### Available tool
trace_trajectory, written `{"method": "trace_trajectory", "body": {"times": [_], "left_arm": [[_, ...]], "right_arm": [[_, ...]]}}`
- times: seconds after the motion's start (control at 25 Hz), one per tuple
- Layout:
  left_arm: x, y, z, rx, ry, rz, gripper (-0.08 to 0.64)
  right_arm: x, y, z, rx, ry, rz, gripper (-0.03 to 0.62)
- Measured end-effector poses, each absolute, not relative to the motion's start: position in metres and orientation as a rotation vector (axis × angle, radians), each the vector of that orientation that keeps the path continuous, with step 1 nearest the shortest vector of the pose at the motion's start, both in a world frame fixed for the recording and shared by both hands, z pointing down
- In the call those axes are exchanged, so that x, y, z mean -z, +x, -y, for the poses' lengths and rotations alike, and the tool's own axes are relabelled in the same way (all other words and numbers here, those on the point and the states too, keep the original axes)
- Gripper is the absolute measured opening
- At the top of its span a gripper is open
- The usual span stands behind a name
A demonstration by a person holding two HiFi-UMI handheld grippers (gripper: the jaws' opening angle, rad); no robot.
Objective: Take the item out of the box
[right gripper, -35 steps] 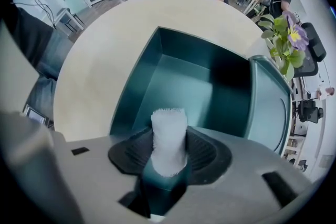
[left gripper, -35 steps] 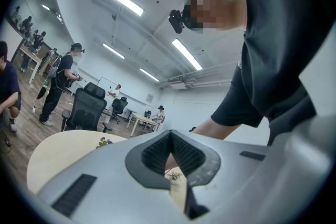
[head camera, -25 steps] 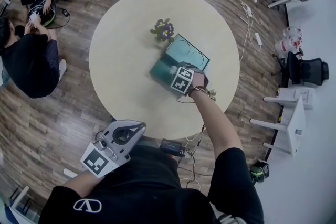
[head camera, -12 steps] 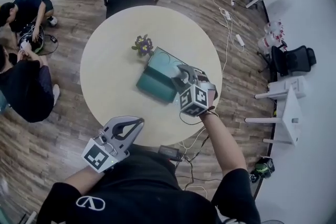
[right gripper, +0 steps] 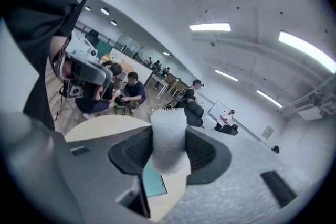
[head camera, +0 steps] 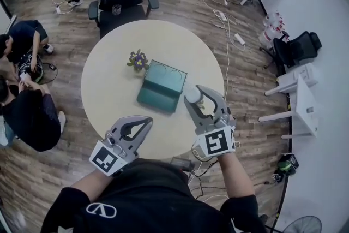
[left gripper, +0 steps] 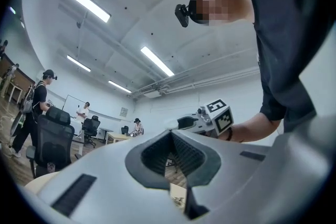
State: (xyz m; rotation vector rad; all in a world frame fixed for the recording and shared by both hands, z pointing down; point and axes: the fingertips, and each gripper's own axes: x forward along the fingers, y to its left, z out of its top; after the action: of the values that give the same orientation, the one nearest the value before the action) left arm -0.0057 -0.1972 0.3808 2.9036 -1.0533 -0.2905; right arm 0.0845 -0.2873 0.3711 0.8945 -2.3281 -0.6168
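A second ago our right hand-held gripper was down on the near right part of the open box, covering it in the head view. Half a second ago it had lifted to the box's right edge. Now we have drawn it back toward ourselves, clear of the box and over the near right part of the bench. A white item has come away with it, clamped between the jaws and raised above the bench. The whole box now lies uncovered. Our head has also tipped up, so the bench sits a little lower in the head view.
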Motion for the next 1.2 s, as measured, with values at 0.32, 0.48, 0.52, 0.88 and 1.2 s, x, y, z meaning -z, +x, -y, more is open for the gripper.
{"method": "trace_trajectory", "body": {"times": [0.32,0.48,0.52,0.88,1.2], "left_arm": [[-0.357,0.019,0.210,0.293,2.990,0.962,0.006],[-0.353,0.029,0.212,0.301,3.017,0.909,0.006],[-0.352,0.031,0.212,0.300,3.023,0.898,0.006],[-0.345,0.040,0.208,0.308,3.047,0.848,0.006],[-0.351,0.031,0.204,0.294,3.017,0.887,0.006]], "right_arm": [[-0.332,0.106,0.238,0.608,1.196,2.519,0.181],[-0.324,0.110,0.217,0.564,1.309,2.644,0.181],[-0.322,0.112,0.214,0.535,1.337,2.678,0.181],[-0.327,0.124,0.198,0.284,1.512,2.822,0.181],[-0.349,0.119,0.191,0.193,1.506,2.835,0.181]]}}
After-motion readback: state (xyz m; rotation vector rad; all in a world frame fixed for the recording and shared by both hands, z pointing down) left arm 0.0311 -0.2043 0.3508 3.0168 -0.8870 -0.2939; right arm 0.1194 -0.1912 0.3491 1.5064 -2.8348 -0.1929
